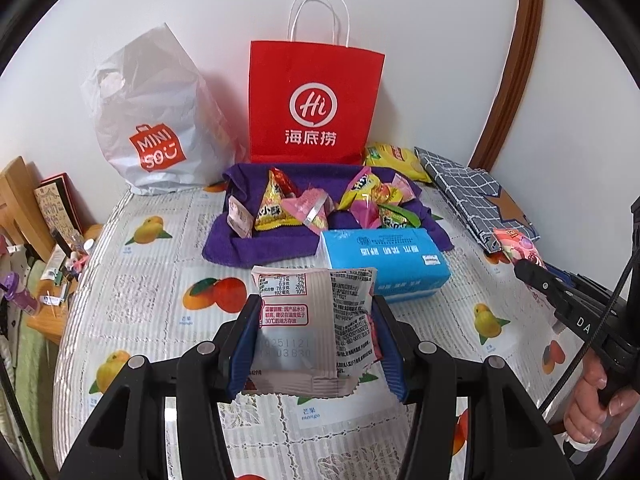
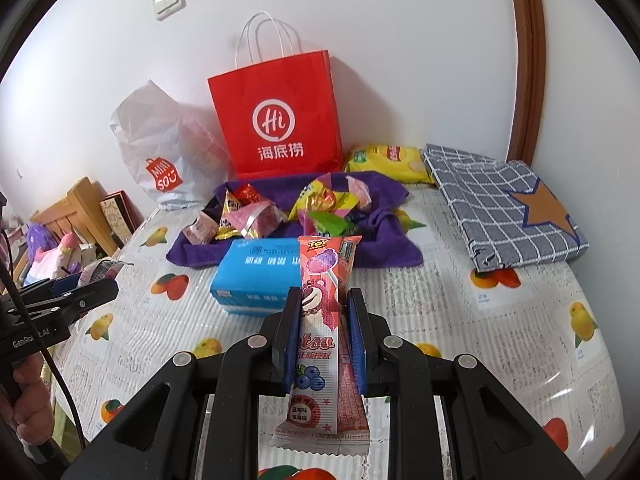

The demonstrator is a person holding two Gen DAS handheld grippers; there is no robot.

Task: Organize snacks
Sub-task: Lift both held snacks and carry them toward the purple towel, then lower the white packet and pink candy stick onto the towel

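My left gripper (image 1: 316, 304) is shut on a pale pink snack packet (image 1: 308, 320), held above the table with its printed back facing the camera. My right gripper (image 2: 324, 300) is shut on a long pink lollipop packet (image 2: 324, 320); that packet also shows at the right of the left wrist view (image 1: 516, 248). Several small snack packs (image 1: 316, 200) lie in a heap on a purple towel (image 1: 256, 248) at the back, also in the right wrist view (image 2: 280, 208). A yellow chip bag (image 2: 384, 160) lies behind the towel.
A blue tissue pack (image 1: 384, 260) lies in front of the towel. A red paper bag (image 1: 316, 100) and a white Miniso bag (image 1: 156, 132) stand against the wall. A folded checked cloth (image 2: 508, 204) lies at the right. The table (image 1: 160, 288) has a fruit-print cover.
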